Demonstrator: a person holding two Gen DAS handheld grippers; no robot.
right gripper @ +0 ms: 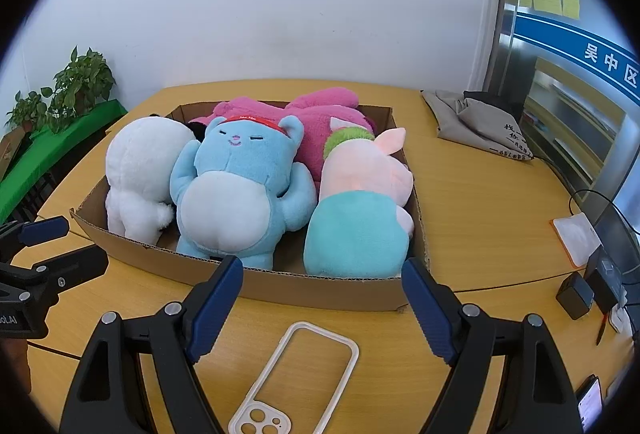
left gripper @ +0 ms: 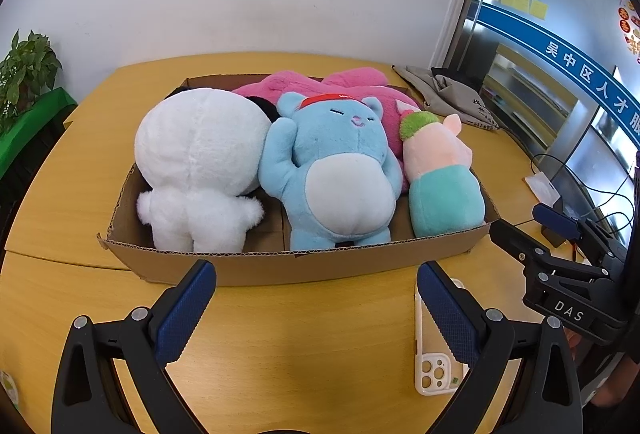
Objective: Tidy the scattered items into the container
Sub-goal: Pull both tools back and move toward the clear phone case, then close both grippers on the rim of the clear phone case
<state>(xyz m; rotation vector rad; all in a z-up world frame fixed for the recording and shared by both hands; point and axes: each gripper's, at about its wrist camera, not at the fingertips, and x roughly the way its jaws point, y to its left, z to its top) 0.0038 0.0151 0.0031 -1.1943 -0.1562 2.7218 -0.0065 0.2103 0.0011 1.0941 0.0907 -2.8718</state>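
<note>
while both tools hang short of the box, the left hand-held gripper [left gripper: 316,308] is spread wide with nothing between its blue pads, and the right hand-held gripper [right gripper: 322,304] is spread just as wide and equally empty. the cardboard box [left gripper: 256,266] sits straight ahead of both, its near wall just beyond the fingertips, and 4 soft toys already lie inside it: a white plush [left gripper: 200,170] ahead and to the left of the left tool, a blue bear plush [left gripper: 332,170] dead ahead, a pink-and-teal plush [left gripper: 440,178] ahead to the right, and a pink plush [left gripper: 340,86] behind them at the far wall.

the 1 loose thing left near the tools looks to be the clear phone case [right gripper: 296,378], lying flat on the counter [right gripper: 480,214] directly under the right tool's open jaws and just inside the right finger of the left tool. it is probably very light, thin and springy, with a slick plastic surface and an open frame. lying flat, it gives little height to pinch, so the best hold is likely across 1 long side rail, or across the solid camera end, with the pads closing gently so the frame does not bow or squirt out. the plush toys would squash and grip easily by comparison.

a grey cloth bag [right gripper: 476,122] lies well off to the right beyond the box; whether it belongs to the tidy-up i cannot tell.
</note>
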